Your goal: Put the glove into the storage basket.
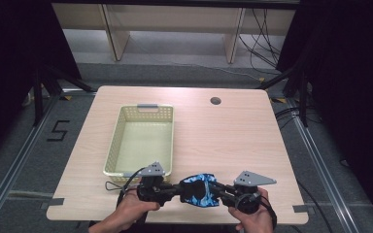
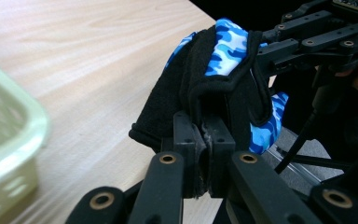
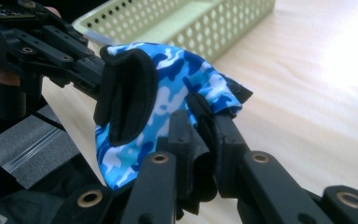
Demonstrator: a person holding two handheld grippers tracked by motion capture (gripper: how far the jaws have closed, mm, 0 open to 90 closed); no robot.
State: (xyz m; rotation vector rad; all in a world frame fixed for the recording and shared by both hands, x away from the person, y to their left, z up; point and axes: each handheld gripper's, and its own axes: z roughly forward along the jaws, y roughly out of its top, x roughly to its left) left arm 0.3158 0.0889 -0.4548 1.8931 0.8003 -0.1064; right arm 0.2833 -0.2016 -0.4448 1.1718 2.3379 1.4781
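Note:
A blue camouflage glove (image 1: 199, 189) with black trim hangs stretched between my two grippers, just above the table's front edge. My left gripper (image 1: 178, 189) is shut on the glove's black cuff edge (image 2: 214, 100); its jaws (image 2: 205, 135) pinch the fabric. From the other side my right gripper (image 1: 218, 192) is shut on the glove (image 3: 177, 88), with fabric bunched between its jaws (image 3: 200, 135). Each gripper view shows the other gripper across the glove: the right gripper (image 2: 307, 42) and the left gripper (image 3: 51, 46).
A pale green perforated basket (image 1: 114, 145) stands on the left half of the wooden table (image 1: 233, 141), close behind the left gripper; it looks bare inside. A round cable hole (image 1: 215, 101) lies near the far edge. Dark curtains flank the table.

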